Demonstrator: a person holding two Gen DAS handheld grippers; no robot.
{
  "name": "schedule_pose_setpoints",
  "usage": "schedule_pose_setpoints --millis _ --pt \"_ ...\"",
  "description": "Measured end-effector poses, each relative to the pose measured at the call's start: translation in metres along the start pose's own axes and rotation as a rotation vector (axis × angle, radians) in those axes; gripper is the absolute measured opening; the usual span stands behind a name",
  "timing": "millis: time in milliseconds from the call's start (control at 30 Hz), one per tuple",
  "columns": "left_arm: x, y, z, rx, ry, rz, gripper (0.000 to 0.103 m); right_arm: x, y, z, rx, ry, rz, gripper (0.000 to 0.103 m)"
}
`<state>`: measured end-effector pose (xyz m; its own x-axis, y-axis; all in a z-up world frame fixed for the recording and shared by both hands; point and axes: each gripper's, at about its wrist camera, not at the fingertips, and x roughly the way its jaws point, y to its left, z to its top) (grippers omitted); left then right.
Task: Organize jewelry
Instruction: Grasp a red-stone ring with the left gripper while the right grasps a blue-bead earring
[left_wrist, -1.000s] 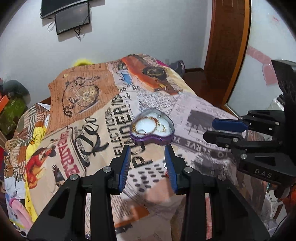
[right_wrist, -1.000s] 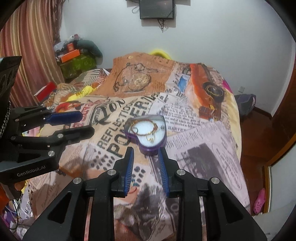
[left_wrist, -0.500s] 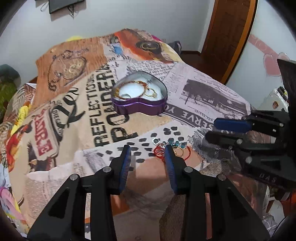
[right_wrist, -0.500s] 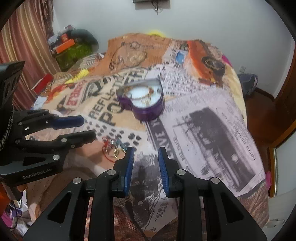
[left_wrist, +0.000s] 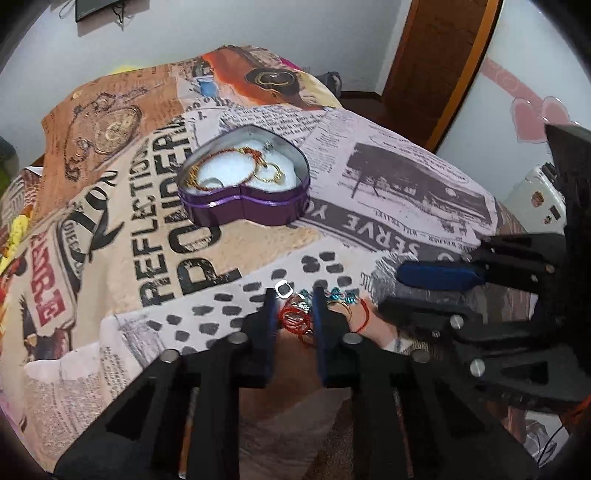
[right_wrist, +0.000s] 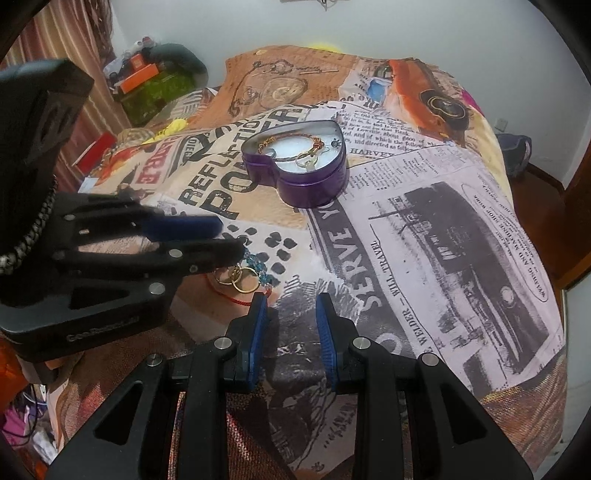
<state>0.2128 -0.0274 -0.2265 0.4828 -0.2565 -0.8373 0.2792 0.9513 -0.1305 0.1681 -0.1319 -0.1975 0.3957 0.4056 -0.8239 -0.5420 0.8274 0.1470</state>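
On the near part of the bed, the left tool (left_wrist: 294, 299) straddled a small jewelry pile (left_wrist: 295, 317) of red cord, gold rings and blue beads, its jaws parted and not yet clamped on it. Just to the right, the right tool (right_wrist: 291, 317) hung released over the printed bedspread (right_wrist: 443, 221). Farther off sat the purple heart-shaped tin (left_wrist: 243, 184), open, with a bracelet (left_wrist: 218, 158) inside.

Soft even indoor light, fisheye-warped dark edges, slight motion blur.
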Motion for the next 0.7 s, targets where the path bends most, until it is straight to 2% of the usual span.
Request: schedule_pose_setpoints --millis 233,467,700 --pt "-0.005 0.002 -0.004 -0.004 -0.027 -0.01 0.012 0.007 -0.001 0.005 -0.004 -0.003 0.012 0.024" --pt "-0.028 0.011 -0.001 -0.041 -0.09 -0.029 0.012 0.01 0.005 0.01 -0.038 -0.011 0.012 0.024" --pt "-0.046 0.028 -0.007 -0.065 -0.116 0.016 0.012 0.021 0.013 0.01 -0.096 -0.004 -0.033 0.024"
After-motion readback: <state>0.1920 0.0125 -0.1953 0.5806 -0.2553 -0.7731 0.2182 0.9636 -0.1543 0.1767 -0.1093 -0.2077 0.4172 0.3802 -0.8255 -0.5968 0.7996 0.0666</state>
